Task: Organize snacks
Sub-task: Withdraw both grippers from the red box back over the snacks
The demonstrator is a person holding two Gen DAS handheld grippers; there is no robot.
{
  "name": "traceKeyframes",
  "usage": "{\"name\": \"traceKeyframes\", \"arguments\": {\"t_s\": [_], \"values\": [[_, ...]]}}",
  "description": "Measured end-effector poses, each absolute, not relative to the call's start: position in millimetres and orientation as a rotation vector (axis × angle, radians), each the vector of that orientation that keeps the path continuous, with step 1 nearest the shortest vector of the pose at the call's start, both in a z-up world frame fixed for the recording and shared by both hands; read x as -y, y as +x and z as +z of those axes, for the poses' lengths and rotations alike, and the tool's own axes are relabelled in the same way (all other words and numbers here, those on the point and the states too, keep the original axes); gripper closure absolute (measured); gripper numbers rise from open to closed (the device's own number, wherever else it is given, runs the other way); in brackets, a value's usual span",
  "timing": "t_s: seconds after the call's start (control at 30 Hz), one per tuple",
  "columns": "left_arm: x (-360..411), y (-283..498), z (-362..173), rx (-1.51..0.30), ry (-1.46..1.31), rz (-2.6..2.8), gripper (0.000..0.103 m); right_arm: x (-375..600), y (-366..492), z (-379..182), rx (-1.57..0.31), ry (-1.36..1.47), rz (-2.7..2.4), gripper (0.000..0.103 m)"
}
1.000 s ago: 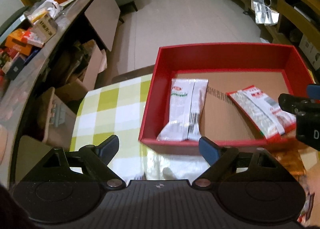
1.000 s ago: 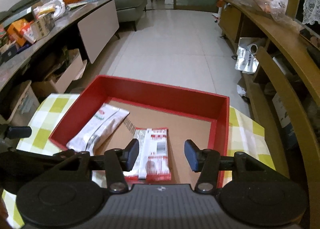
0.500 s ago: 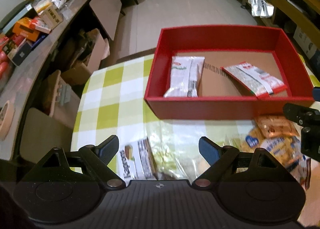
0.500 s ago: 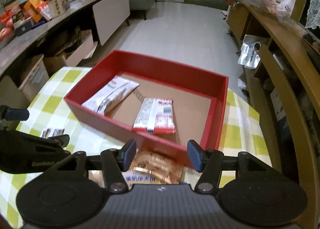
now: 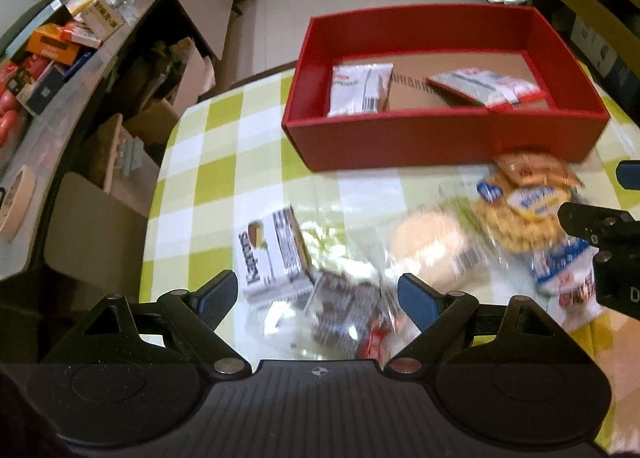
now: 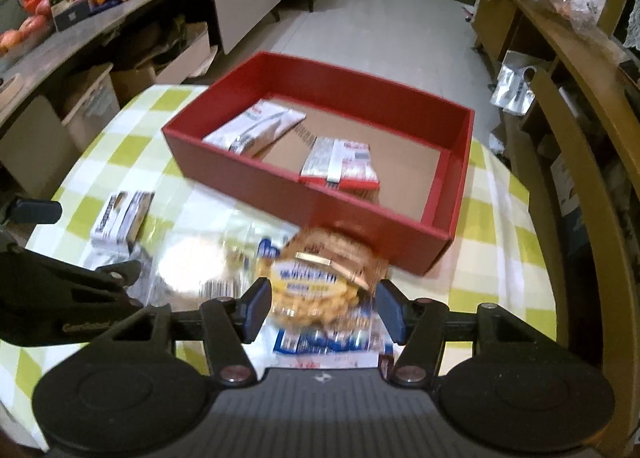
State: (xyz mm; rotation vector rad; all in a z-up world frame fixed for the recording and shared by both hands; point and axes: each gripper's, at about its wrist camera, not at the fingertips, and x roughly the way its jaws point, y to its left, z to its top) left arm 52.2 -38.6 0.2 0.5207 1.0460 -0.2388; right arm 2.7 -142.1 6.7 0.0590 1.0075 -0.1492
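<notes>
Right gripper [image 6: 322, 316] is spread, its jaws just widened, with the yellow bag [image 6: 316, 290] lying between them, unpinched, long axis across the gap. Left gripper [image 5: 316, 298] is spread wide over the dark packet [image 5: 344, 310]. Farther off, the red box [image 6: 448, 218] holds two packs.

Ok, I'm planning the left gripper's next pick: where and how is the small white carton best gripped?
Grip the white carton across its narrow width, coming from above with the left gripper. It lies flat on the checked tablecloth, its long sides look clear, and a crinkly packet crowds its near end.
</notes>
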Motion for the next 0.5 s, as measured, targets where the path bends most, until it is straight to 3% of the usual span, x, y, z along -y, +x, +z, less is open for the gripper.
{"name": "traceKeyframes", "arguments": {"t_s": [0.5], "values": [[17.3,-0.2,-9.6,-1.076,0.573,-0.274,0.012,120.7,-34.5,-0.9,-1.055,0.050,-0.105,0.040]]}}
